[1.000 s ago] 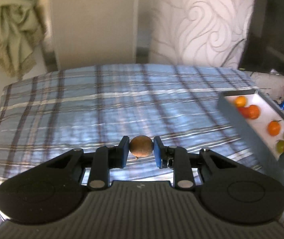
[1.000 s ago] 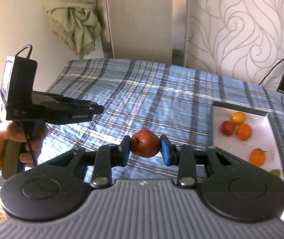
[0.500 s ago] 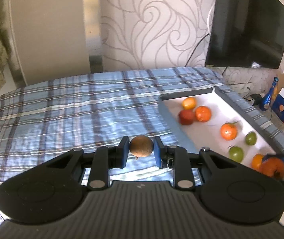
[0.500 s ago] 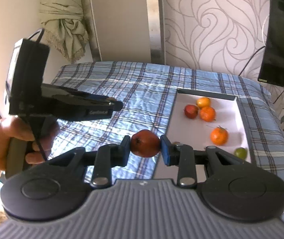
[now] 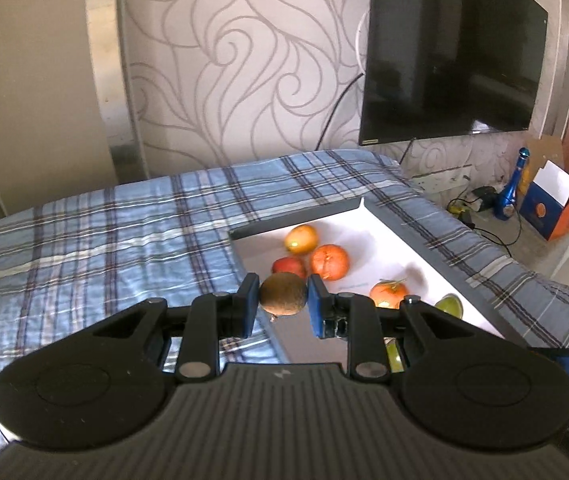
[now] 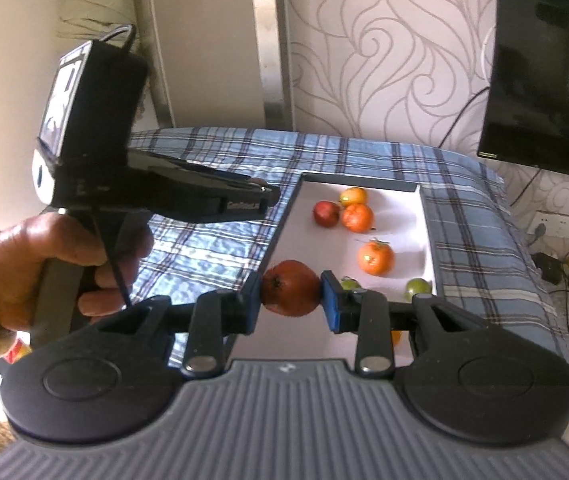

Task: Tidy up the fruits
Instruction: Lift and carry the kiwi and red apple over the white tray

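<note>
Your left gripper (image 5: 283, 303) clasps a brown fruit (image 5: 283, 298); your right gripper (image 6: 291, 295) clasps a red fruit (image 6: 291, 288). Lettering on the left gripper, seen only from the right wrist, is unreadable.

We are in a home, in a bedroom: a bed (image 5: 104, 240) under a blue plaid sheet, swirl-patterned wallpaper (image 5: 244, 60), a wall-mounted television (image 5: 452, 60), a blanket (image 6: 96, 8) hanging in the corner, and a cardboard box (image 5: 556, 204) on the floor.
</note>
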